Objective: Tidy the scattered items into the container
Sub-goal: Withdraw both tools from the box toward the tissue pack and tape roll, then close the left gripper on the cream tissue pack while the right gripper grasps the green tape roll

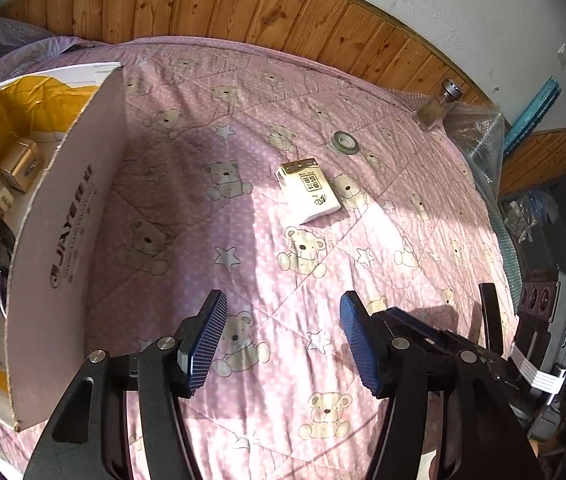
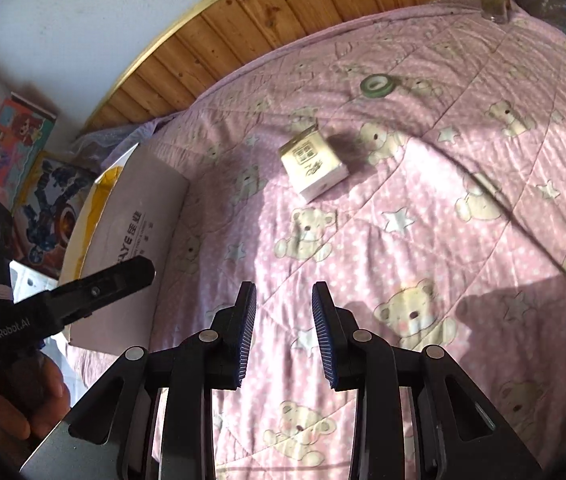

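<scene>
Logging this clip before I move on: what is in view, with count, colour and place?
Cardboard box: one, white with yellow lining, left on quilt, items inside.
Small carton: one, cream, mid-quilt.
Tape roll: one, greenish, beyond carton.
Glass jar: one, clear with metal lid, far corner.
Quilt: one, pink with bears.
Toy boxes: two, colourful, by wall.
Left gripper: open, empty.
Right gripper: open, empty.
Hand: one, on left gripper's handle.
</scene>
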